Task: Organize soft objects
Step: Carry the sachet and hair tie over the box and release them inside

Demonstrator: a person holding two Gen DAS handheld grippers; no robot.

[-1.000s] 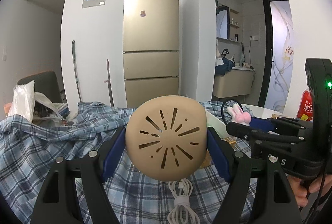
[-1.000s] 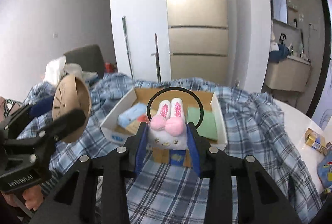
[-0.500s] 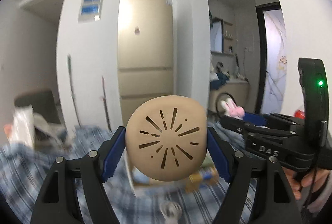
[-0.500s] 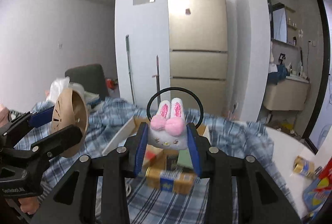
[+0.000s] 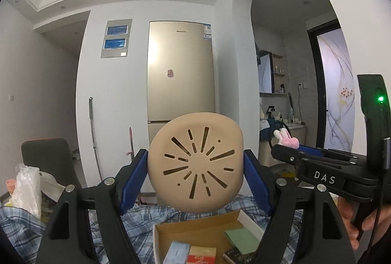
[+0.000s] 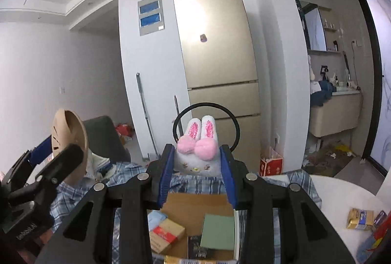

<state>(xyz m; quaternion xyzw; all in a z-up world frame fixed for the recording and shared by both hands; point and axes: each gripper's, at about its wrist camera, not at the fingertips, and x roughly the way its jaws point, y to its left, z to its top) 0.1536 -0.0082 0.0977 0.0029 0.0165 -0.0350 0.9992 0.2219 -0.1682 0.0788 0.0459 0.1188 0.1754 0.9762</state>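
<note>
Your left claw (image 5: 195, 168) pinches a tan round pad with radial slots (image 5: 195, 162); both blue fingers (image 5: 133, 181) press against its left and right sides. The pad is held upright in the air, above the near-left part of the open cardboard box (image 5: 195, 225) that lies below on the checked cloth (image 5: 22, 227).

Your right claw (image 6: 196, 161) pinches a white plush bunny with pink ears (image 6: 198, 151). Its blue fingers (image 6: 166, 173) close on the bunny's body from both sides, and a black loop (image 6: 206, 106) rises behind the ears. The bunny is held in the air above the far edge of the box (image 6: 195, 200).

From the left wrist view, the right claw (image 5: 288, 150) appears to the right of the pad at about the same height, apart from it, with the bunny (image 5: 286, 139) at its tip. From the right wrist view, the left claw (image 6: 61, 149) appears at the left, with the pad (image 6: 69, 134) seen edge-on.

Inside the box lie a green flat item (image 6: 217, 231), a light blue packet (image 6: 156, 218), a red-and-tan packet (image 6: 166, 236) and a dark booklet (image 6: 195, 249). The cloth covers the surface; its bare white edge (image 6: 342, 193) shows at the right, carrying a gold packet (image 6: 360, 218). A gold refrigerator (image 5: 180, 68) stands against the far wall.
</note>
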